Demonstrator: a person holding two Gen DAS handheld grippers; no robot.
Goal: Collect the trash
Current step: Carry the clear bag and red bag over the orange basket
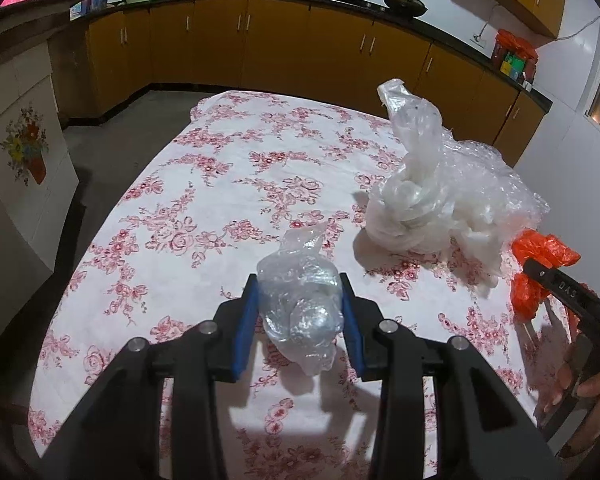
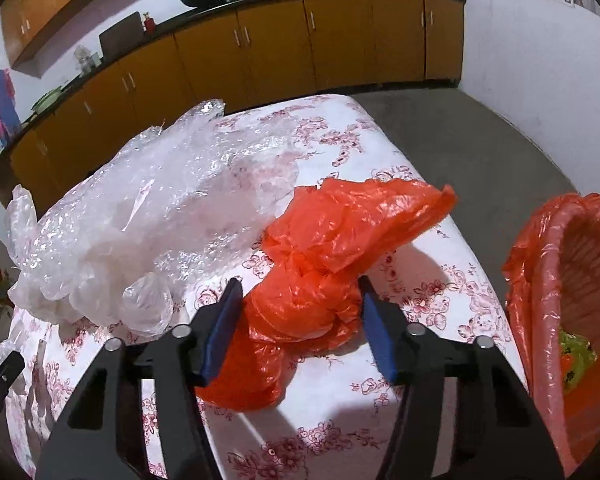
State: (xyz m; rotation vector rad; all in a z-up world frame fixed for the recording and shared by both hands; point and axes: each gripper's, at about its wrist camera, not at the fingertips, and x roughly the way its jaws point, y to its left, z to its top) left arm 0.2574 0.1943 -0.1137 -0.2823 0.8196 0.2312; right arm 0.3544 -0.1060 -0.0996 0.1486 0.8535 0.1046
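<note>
The left gripper (image 1: 300, 312) is clenching a crumpled clear plastic wad (image 1: 300, 300). The right gripper (image 2: 300, 320) is straddling the orange bag (image 2: 320, 280) at frame centre, fingers unclosed; it should squeeze the knotted bulk firmly.

Only legible text: letters "DAS", pale on black finger of right gripper (image 1: 540, 276), seen in left wrist view near right edge of table (image 1: 204, 184), finger lying against orange plastic bag (image 1: 544, 250). Coloured boxes on far kitchen counter (image 1: 513, 65): labels too small to read. Right wrist view: no readable text.
</note>
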